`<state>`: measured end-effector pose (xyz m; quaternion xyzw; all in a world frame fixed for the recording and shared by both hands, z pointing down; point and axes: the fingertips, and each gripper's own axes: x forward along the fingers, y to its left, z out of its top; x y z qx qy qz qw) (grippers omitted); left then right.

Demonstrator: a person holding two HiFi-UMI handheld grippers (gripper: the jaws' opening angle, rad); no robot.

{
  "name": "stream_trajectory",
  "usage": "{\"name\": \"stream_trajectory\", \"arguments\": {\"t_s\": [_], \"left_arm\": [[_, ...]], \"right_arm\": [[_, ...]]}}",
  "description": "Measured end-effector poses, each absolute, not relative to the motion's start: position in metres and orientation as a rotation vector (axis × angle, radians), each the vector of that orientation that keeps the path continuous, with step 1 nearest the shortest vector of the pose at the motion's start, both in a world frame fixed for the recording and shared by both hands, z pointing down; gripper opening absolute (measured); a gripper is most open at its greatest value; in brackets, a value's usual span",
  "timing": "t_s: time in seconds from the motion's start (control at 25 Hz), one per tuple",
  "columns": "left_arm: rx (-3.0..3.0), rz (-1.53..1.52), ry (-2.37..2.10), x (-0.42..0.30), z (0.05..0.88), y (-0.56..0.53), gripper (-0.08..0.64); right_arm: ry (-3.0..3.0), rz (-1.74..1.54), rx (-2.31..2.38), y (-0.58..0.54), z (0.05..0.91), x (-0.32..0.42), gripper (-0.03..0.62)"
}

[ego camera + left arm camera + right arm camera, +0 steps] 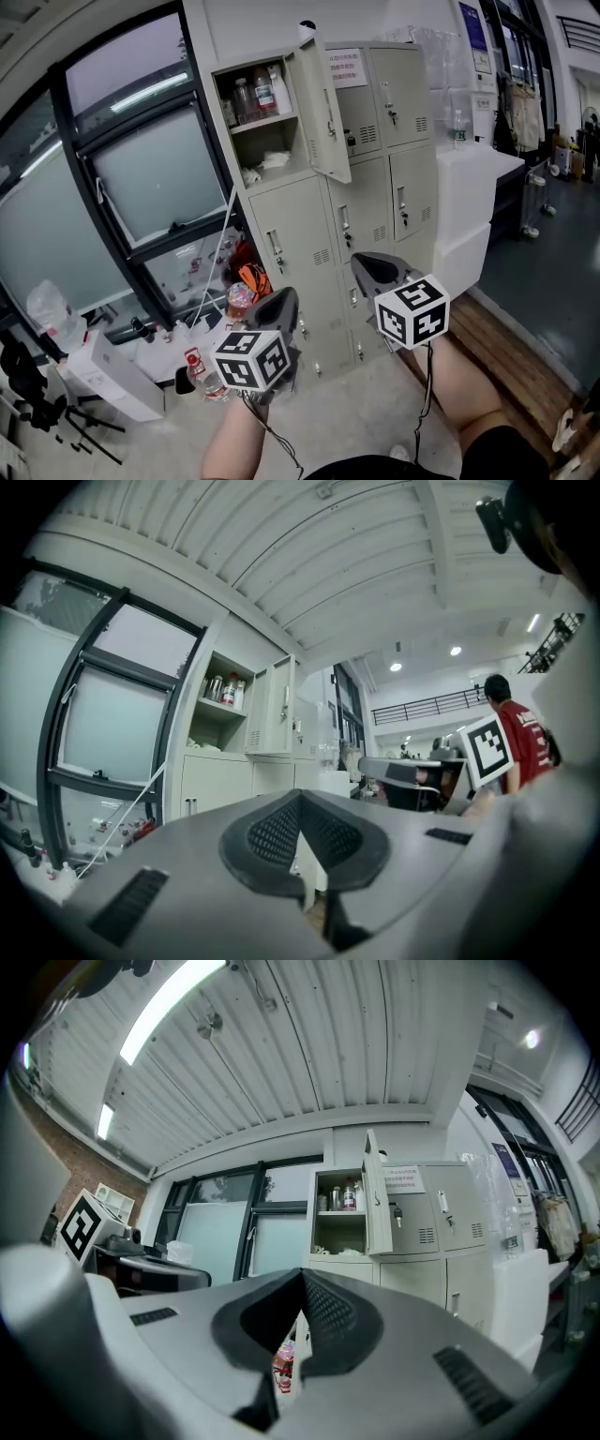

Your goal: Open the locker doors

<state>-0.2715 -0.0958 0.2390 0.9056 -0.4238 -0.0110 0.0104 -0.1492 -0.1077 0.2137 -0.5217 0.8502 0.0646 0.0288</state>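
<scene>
The grey locker bank (pixel 375 187) stands at twelve o'clock in the head view, well apart from both grippers. Its top-left door (pixel 323 112) hangs open, showing bottles (pixel 258 94) on the shelf; the other doors are closed. The left gripper (pixel 281 305) at six o'clock and the right gripper (pixel 375 270) at five o'clock are each clenched tip to tip on nothing
</scene>
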Motion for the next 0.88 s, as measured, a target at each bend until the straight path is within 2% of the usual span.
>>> {"name": "stream_trajectory", "arguments": {"t_s": [0.88], "left_arm": [[2.751, -0.024, -1.374, -0.209, 0.258, -0.182, -0.002]], "right_arm": [[2.691, 0.107, -1.543, -0.199, 0.238, -0.088, 0.000]]}}
